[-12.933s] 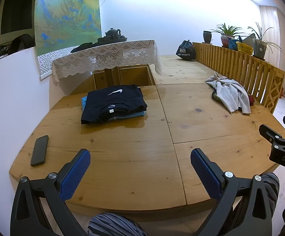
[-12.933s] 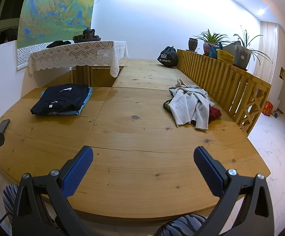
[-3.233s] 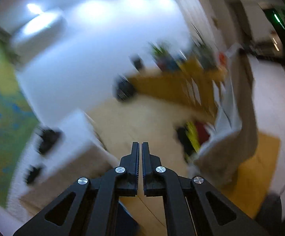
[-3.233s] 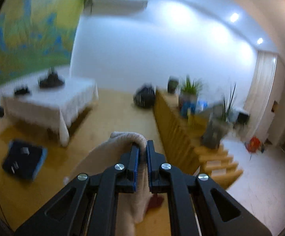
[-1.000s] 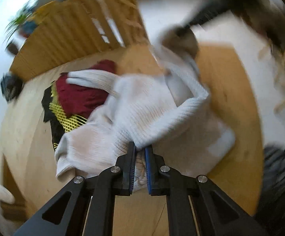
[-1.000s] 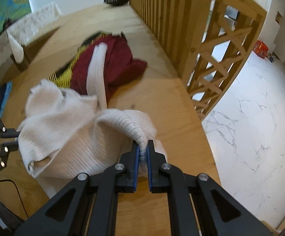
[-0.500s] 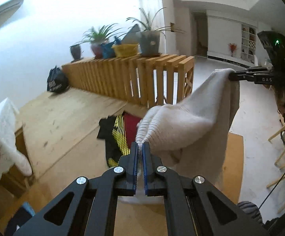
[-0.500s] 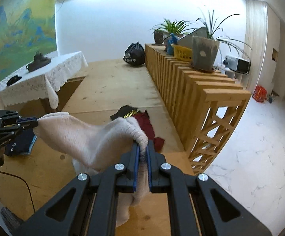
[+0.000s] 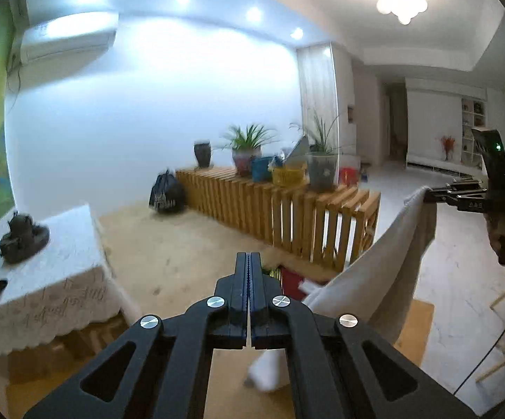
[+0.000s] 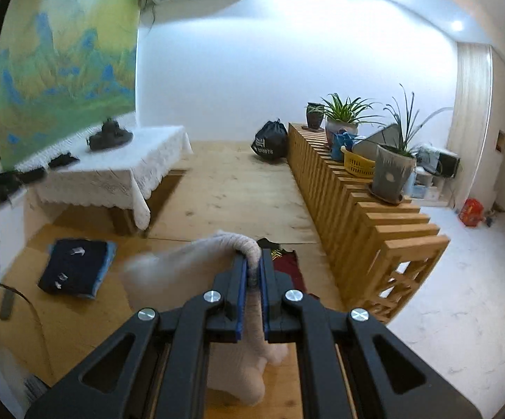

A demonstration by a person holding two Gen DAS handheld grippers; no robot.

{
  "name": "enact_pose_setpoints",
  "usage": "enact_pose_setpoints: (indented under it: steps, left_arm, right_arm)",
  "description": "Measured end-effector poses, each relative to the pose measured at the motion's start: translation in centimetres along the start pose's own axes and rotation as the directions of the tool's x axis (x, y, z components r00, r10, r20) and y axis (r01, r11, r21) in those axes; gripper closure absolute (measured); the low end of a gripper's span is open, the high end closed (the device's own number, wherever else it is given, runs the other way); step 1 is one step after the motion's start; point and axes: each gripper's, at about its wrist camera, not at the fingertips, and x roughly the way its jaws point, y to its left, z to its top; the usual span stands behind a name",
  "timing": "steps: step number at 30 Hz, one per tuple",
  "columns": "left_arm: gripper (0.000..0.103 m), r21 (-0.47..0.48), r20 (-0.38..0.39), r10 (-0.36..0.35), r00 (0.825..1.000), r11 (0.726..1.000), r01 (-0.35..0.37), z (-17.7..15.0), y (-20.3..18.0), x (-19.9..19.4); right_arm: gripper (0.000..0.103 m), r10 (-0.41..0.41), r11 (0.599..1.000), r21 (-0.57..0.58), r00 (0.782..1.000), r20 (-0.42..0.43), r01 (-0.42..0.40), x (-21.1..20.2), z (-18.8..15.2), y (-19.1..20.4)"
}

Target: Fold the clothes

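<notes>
A cream knit sweater [image 10: 196, 272] hangs in the air above the wooden platform [image 10: 235, 192]. My right gripper [image 10: 253, 265] is shut on a fold of its ribbed edge. In the left wrist view the right gripper [image 9: 426, 197] holds the sweater [image 9: 388, 265] up at the right, and the cloth drapes down behind my left gripper [image 9: 250, 258]. The left gripper is shut and no cloth shows between its tips. The sweater's left end looks blurred and loose in the right wrist view. A red garment [image 10: 287, 265] with a black and yellow one lies under the sweater.
A folded navy shirt [image 10: 74, 265] lies on a blue one at the left, with a phone [image 10: 7, 305] nearby. A slatted wooden rail [image 10: 357, 209] with potted plants runs along the right. A lace-covered table [image 10: 112, 171] and a black bag [image 10: 269, 143] stand behind.
Both grippers have risen and the sweater now hangs higher. The cloth that sat at the left gripper's tips half a second ago is gone from them.
</notes>
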Motion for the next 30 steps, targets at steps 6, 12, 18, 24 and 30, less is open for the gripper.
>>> enact_pose_setpoints:
  steps: [6,12,18,24,30]
  left_arm:
    - [0.103,0.065,-0.266,-0.101,0.959,0.990,0.123,-10.0,-4.4,7.9]
    - [0.095,0.068,-0.478,-0.230,0.848,0.952,0.297,-17.5,-12.1,19.0]
    - [0.058,0.101,-0.544,-0.285,0.789,0.912,0.399,-18.9,-17.1,25.1]
    - [0.048,0.214,-0.586,-0.224,0.779,0.884,0.415,-17.9,-18.2,29.4]
    - [0.048,0.209,-0.676,-0.234,0.699,0.849,0.486,-19.5,-19.2,32.5]
  right_arm:
    - [0.096,-0.036,0.999,-0.036,0.967,-0.251,0.028,8.2,-8.9,0.3]
    - [0.096,-0.057,0.997,0.024,0.889,-0.454,0.076,15.2,-19.7,-4.5]
    - [0.096,-0.030,0.988,0.110,0.830,-0.557,0.110,18.3,-27.1,-9.8]
    - [0.096,0.025,0.986,0.146,0.814,-0.580,0.074,20.1,-30.4,-10.9]
    - [0.096,0.049,0.991,0.128,0.822,-0.568,0.029,21.9,-30.2,-10.0]
